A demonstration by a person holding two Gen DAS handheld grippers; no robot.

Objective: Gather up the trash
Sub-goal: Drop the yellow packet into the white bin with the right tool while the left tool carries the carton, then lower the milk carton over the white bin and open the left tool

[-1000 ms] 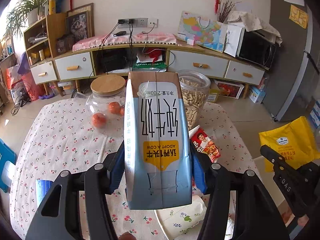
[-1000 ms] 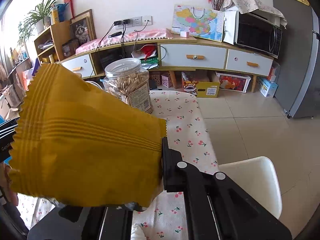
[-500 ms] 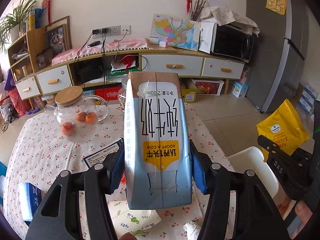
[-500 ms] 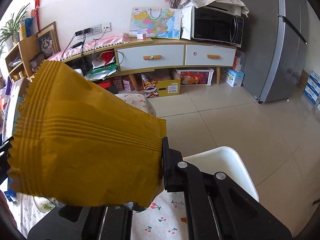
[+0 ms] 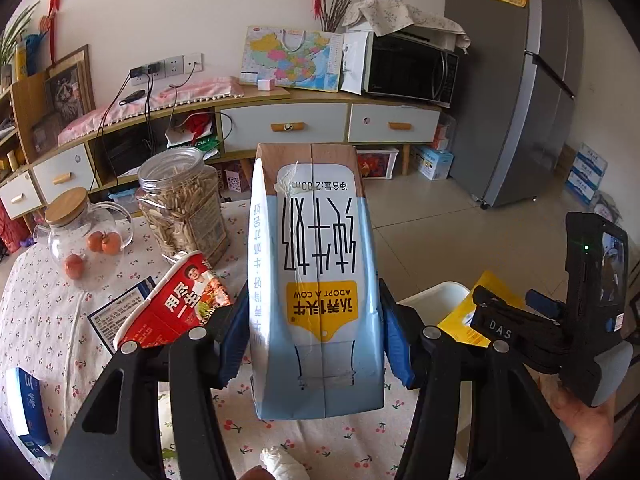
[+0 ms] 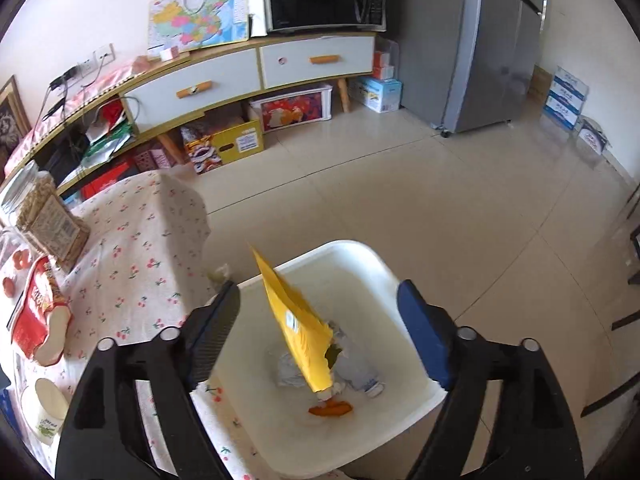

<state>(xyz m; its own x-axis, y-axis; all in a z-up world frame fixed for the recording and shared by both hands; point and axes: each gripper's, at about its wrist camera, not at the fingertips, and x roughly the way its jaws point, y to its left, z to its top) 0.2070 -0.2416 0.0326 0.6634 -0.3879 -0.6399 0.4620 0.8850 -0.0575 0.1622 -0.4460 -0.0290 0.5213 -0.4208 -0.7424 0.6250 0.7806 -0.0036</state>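
Note:
My left gripper (image 5: 314, 344) is shut on a tall blue and white milk carton (image 5: 316, 280), held upright above the table's right edge. Over a white bin (image 6: 400, 276) beside the table, my right gripper (image 6: 320, 320) has its jaws opening. A yellow snack bag (image 6: 298, 320) drops free between them into the bin, touching neither pad. Crumpled wrappers (image 6: 356, 372) and an orange scrap (image 6: 330, 409) lie on the bin's floor. In the left wrist view the right gripper (image 5: 496, 320) and the yellow bag (image 5: 464, 320) show at the right, over the bin (image 5: 432, 294).
On the cherry-print tablecloth (image 5: 52, 312) lie a red noodle cup (image 5: 172, 308), a blue leaflet (image 5: 108, 316), a blue box (image 5: 28, 412) and a crumpled tissue (image 5: 280, 460). A jar of seeds (image 5: 182, 204) and a glass teapot (image 5: 86, 236) stand behind. A paper cup (image 6: 46, 408) lies near the edge.
Both grippers swung right, from over the table toward the white bin. The right gripper opened and let go of the yellow bag, which now falls into the bin. The left still grips the carton.

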